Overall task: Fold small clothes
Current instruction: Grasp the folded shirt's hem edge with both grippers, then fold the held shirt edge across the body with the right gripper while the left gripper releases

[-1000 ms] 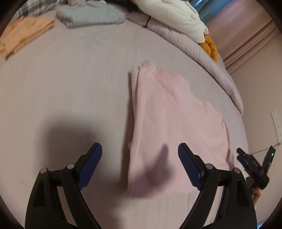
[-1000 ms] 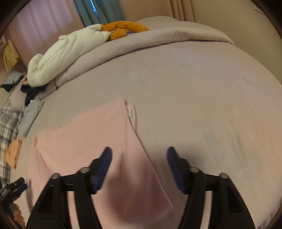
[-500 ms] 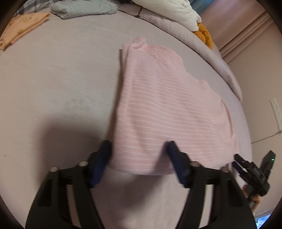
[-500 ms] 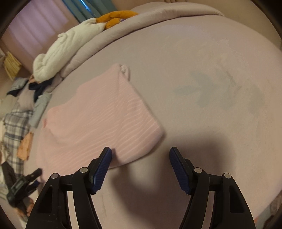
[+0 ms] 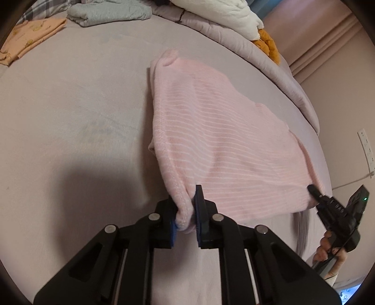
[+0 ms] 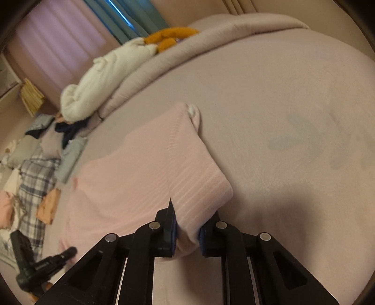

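Observation:
A pink striped garment (image 5: 222, 140) lies folded on the mauve bed sheet (image 5: 70, 105). My left gripper (image 5: 186, 206) has its jaws closing, and the blue pads pinch the garment's near left corner, bunched between them. In the right wrist view the same pink garment (image 6: 140, 169) runs away from my right gripper (image 6: 187, 225). Its jaws are closing too, with the near right corner squeezed between the pads. The right gripper (image 5: 314, 190) also shows at the garment's right corner in the left wrist view, held by a hand.
A folded grey garment (image 5: 110, 11) and an orange one (image 5: 30, 32) lie at the far left. A white fluffy blanket (image 5: 222, 14) and an orange plush (image 5: 269, 44) rest on the rolled duvet at the back. Plaid cloth (image 6: 35, 178) and other clothes are piled to the left.
Both grippers moved up to the pink garment's near edge. Their jaws went from wide open to pinched on its two near corners.

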`<state>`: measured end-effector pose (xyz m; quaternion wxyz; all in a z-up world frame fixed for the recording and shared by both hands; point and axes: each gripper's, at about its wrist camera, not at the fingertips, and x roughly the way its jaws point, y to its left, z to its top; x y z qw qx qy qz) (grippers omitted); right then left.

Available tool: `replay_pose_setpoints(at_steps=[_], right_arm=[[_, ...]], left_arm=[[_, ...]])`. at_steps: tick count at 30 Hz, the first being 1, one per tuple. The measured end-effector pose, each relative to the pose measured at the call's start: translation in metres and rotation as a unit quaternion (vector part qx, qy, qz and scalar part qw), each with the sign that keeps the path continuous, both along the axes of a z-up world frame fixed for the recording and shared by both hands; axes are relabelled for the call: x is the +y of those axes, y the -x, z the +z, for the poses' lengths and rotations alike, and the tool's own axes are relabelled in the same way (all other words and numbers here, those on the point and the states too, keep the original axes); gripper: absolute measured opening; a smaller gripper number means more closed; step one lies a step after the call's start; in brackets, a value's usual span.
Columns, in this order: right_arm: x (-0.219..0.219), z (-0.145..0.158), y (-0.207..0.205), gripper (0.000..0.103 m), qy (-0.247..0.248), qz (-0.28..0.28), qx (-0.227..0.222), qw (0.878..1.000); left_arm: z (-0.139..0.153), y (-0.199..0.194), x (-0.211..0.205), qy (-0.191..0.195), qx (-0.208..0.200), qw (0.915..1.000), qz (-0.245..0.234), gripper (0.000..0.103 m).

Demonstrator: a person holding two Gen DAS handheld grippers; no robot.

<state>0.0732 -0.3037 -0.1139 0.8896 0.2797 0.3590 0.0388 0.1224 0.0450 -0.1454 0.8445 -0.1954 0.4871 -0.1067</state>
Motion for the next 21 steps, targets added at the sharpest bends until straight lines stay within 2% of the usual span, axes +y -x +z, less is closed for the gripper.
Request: replay_pose_setpoints(at_steps=[4,12,15,21], right_arm=[[-0.004,0.016,0.017,0.014,0.001,0.001,-0.023,1.0],[-0.013,0.023,0.049,0.014,-0.011,-0.007,-0.022,1.0],[-0.012,0.022,0.054,0.014,-0.01,-0.01,-0.02,1.0],[-0.007,0.024,0.046,0.014,0.017,-0.006,-0.016,1.0]], left_arm=[[0.008,0.019,-0.005,0.001,-0.001,0.9999,-0.016,0.011],[0.005,0.056,-0.008,0.023,0.024,0.999,-0.029,0.012],[0.006,0.065,-0.011,0.028,0.028,0.9987,-0.032,0.012],[0.003,0.061,-0.019,0.013,0.037,0.9987,-0.032,0.017]])
